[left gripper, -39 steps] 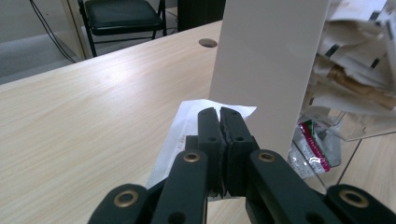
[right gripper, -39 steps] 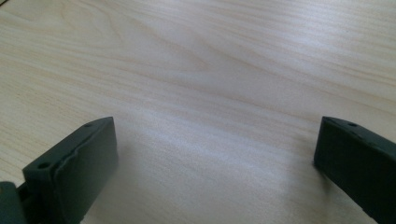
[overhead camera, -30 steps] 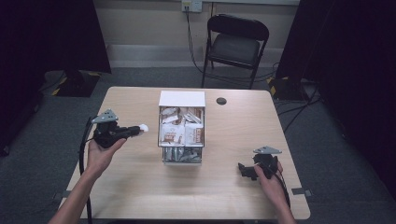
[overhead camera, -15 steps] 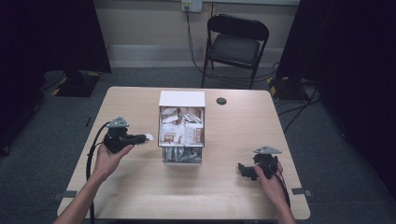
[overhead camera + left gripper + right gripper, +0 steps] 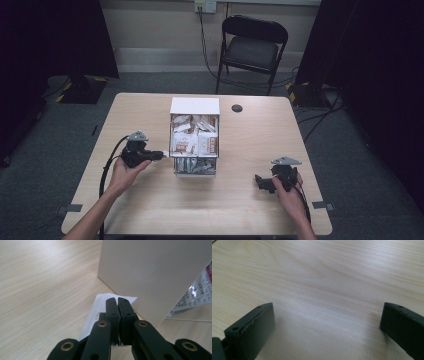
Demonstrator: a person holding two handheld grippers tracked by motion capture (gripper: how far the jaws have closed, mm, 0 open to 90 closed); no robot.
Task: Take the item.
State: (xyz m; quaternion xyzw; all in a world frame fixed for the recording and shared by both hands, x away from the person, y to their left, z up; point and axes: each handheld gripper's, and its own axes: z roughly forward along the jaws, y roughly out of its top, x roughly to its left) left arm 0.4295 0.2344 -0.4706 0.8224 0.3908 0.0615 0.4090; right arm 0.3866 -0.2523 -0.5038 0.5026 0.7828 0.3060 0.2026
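Near the table's left edge, a white packet is clamped by the left hand-held gripper beside the box; the right hand-held gripper is held wide open, empty, over bare wood.

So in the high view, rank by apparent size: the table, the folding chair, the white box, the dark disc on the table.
1. table
2. folding chair, though it stands farther from the camera, so its true size is unsure
3. white box
4. dark disc
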